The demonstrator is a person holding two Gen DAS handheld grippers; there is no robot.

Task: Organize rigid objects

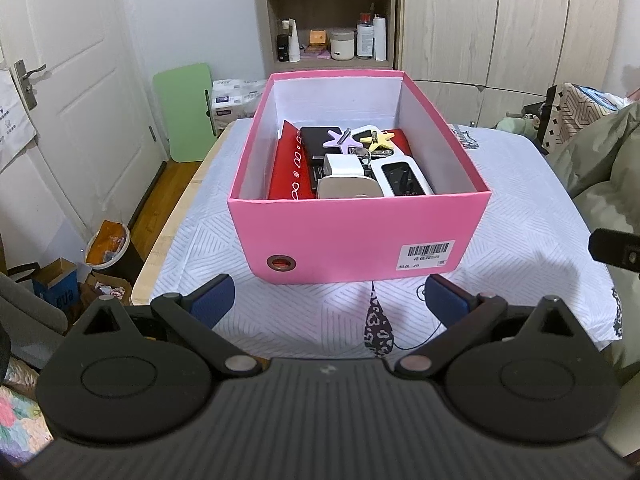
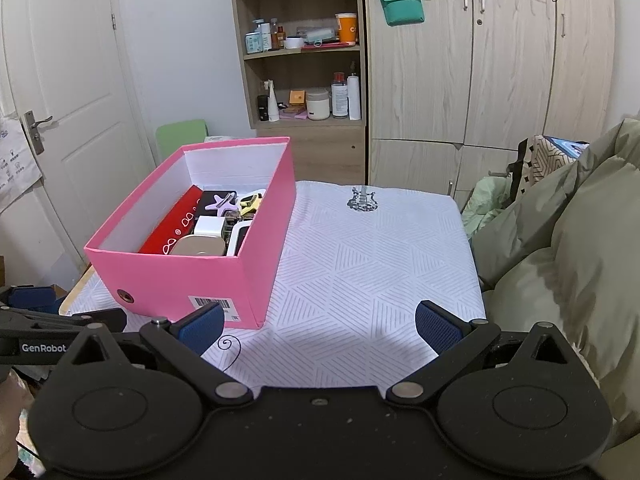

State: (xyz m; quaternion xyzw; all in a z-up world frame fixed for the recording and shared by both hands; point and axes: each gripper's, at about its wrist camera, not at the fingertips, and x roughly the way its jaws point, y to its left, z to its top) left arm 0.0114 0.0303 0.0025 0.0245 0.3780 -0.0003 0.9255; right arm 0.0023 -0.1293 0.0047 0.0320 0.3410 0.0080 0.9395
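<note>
The left gripper (image 1: 328, 298) is spread wide and holds nothing, just short of the pink shoebox (image 1: 352, 236) on the cloth-covered desk (image 1: 532, 184). Inside lie a red box (image 1: 289, 168), purple (image 1: 339, 138) and yellow star clips (image 1: 380, 141), and a white charger (image 1: 342, 166). The right gripper (image 2: 320, 322) is equally wide, empty, over bare cloth.

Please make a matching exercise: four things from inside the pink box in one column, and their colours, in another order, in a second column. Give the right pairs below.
Things in the pink box:
1. star clip on the left
2. star clip on the right
3. flat case along the left wall
4. charger plug in the middle

Colours:
A. white
B. red
C. yellow
D. lilac

Pairs: 1-D, 2-C, 3-B, 4-A
</note>
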